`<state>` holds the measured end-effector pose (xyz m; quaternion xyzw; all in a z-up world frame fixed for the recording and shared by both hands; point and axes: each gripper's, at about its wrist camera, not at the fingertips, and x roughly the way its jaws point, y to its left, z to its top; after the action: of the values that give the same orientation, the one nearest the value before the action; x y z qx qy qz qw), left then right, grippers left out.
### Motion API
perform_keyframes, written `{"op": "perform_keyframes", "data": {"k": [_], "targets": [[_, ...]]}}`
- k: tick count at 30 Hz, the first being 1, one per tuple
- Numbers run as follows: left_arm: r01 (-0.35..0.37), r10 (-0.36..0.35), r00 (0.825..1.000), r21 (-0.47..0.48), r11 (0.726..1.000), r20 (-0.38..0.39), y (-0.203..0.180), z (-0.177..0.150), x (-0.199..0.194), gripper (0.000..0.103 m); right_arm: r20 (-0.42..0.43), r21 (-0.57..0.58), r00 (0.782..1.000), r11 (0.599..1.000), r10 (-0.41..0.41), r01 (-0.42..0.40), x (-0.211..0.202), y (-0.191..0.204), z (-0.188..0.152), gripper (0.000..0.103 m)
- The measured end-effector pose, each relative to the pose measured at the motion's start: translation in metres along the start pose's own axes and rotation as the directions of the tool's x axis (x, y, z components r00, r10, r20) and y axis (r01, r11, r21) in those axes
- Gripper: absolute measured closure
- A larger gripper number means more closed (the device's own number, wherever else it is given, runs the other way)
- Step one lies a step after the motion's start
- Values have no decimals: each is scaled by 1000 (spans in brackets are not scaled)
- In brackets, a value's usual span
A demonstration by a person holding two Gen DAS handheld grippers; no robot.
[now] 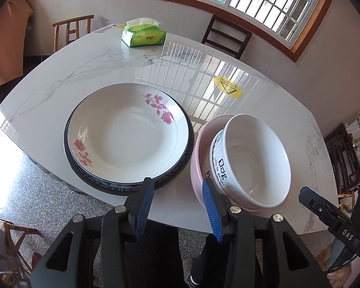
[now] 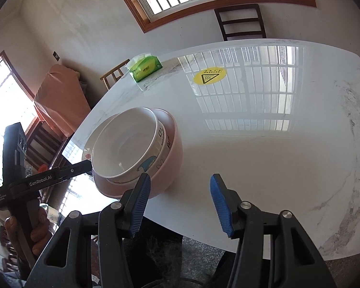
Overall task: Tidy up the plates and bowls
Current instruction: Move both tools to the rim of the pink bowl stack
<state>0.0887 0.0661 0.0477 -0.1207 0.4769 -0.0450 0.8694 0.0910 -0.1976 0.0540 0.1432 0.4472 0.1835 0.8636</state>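
Observation:
A white plate with pink roses [image 1: 127, 134] lies on a dark blue plate [image 1: 84, 175] near the table's front edge. To its right, a white bowl [image 1: 252, 158] [image 2: 122, 144] sits nested in a pink bowl [image 1: 196, 158] [image 2: 172, 148]; a second white bowl seems to lie between them. My left gripper [image 1: 177, 189] hovers open over the gap between the two stacks, its right finger in front of the pink bowl's rim. My right gripper [image 2: 180, 180] is open just right of the bowls, with nothing between its fingers.
The white marble table [image 1: 84, 72] [image 2: 252, 156] carries a green tissue pack [image 1: 144, 36] [image 2: 145, 68] and a yellow sticker [image 1: 228, 86] [image 2: 210, 75]. Chairs [image 1: 225, 36] [image 2: 242, 21] stand at the far side. A hand [image 2: 36, 228] holds the left gripper.

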Motion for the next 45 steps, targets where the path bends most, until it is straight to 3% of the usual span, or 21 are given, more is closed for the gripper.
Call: {"op": "perform_keyframes", "data": {"k": [17, 26, 45], "targets": [[-56, 57, 997, 25, 998, -53, 4, 2, 18, 60, -45, -9, 999, 1000, 17, -18, 19, 8, 13, 50], [-91, 93, 994, 32, 995, -53, 3, 4, 24, 60, -43, -18, 999, 1000, -21, 20, 18, 8, 16, 50], [-115, 116, 985, 14, 993, -126, 8, 17, 36, 60, -150, -11, 987, 999, -49, 48, 40, 3, 30, 50]]}}
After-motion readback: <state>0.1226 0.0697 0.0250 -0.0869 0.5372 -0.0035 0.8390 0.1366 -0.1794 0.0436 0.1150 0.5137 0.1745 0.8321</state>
